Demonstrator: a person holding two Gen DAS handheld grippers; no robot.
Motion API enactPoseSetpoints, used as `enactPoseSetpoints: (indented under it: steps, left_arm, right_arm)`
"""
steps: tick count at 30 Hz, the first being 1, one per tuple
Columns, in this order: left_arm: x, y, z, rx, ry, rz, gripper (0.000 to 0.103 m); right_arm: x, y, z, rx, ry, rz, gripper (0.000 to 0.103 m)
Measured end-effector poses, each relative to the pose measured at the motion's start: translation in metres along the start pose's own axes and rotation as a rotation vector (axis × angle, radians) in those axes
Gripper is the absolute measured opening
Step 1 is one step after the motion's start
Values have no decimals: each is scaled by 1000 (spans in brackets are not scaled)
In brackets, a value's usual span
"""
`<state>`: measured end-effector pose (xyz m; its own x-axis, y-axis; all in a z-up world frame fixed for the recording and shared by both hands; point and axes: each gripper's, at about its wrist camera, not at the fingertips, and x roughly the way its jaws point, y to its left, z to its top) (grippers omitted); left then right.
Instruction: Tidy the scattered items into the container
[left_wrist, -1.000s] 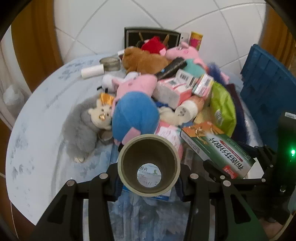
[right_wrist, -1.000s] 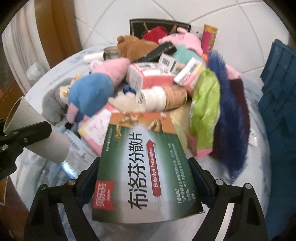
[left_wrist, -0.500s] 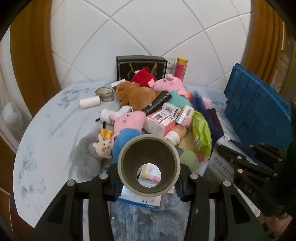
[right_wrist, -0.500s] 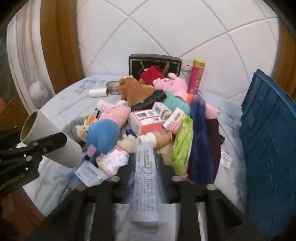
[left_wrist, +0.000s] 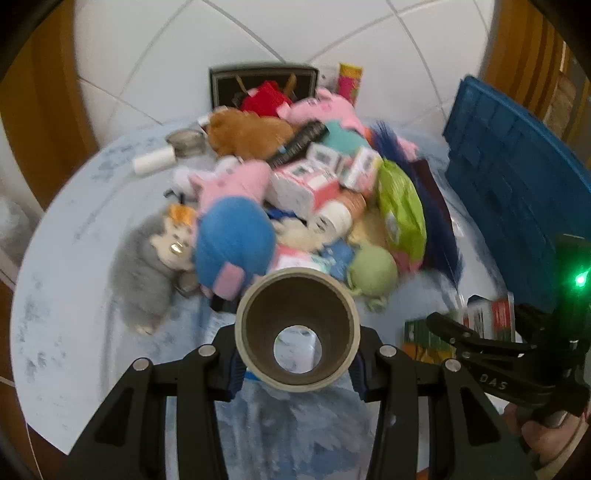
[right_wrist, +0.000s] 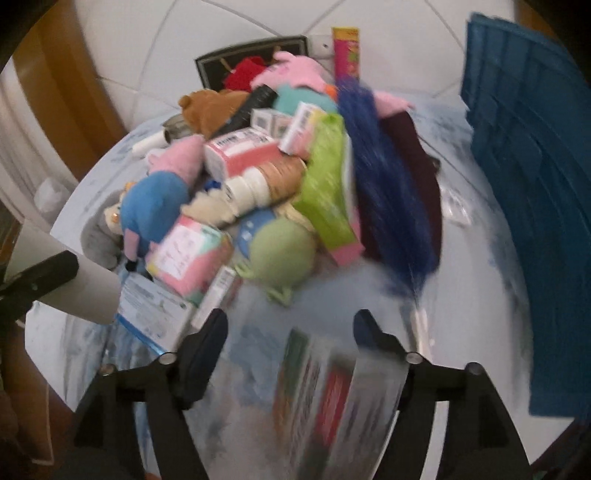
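The left gripper (left_wrist: 297, 363) grips one cardboard tube (left_wrist: 297, 328). The right gripper (right_wrist: 291, 325) is spread wide, one blurred medicine box (right_wrist: 314, 387) between its jaws; contact unclear.

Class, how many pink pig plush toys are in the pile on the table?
2. Back pig lies beside the red plush; blue-bodied pig lies mid-pile. Others may be buried.

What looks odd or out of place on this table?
The green-and-red medicine box lies loose between the right gripper's wide-open fingers, touching neither and smeared by blur; it may be dropping. Everything else sits heaped on the table, outside the blue container, except the cardboard tube clamped in the left gripper.
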<state>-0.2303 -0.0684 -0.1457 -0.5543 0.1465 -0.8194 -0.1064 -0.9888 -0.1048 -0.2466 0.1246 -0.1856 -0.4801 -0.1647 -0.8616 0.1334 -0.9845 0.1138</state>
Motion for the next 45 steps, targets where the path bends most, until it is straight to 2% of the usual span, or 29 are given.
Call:
enactPoseSetpoints:
  steps: [2, 4, 6, 7, 8, 15, 23, 35, 40, 45]
  left_arm:
    - [8, -7, -7, 8, 22, -9, 44]
    - [14, -14, -14, 13, 40, -13, 44]
    - [16, -21, -20, 19, 51, -13, 44]
    - [17, -24, -22, 18, 54, -11, 44]
    - [17, -27, -24, 17, 57, -9, 44]
    - [6, -44, -35, 15, 52, 5, 44]
    - [-26, -47, -23, 15, -16, 5, 44]
    - [-88, -49, 16, 60, -170, -21, 44]
    - [-111, -64, 33, 88, -237, -51, 44]
    - [-130, -100, 53, 125, -299, -80, 44]
  right_arm:
    - [2, -9, -10, 18, 19, -3, 76]
    - [5, -20, -22, 51, 43, 21, 76]
    - [6, -29, -36, 76, 60, 52, 60]
    - [6, -32, -40, 84, 64, 55, 42]
    - [6, -35, -44, 90, 65, 50, 35]
    - [-13, -34, -47, 54, 27, 120, 19]
    - [-50, -12, -28, -39, -44, 107, 19]
    - [-132, 12, 13, -96, -234, 54, 19]
    - [-169, 8, 24, -95, -313, 20, 19]
    - [-207, -14, 34, -81, -397, -17, 19]
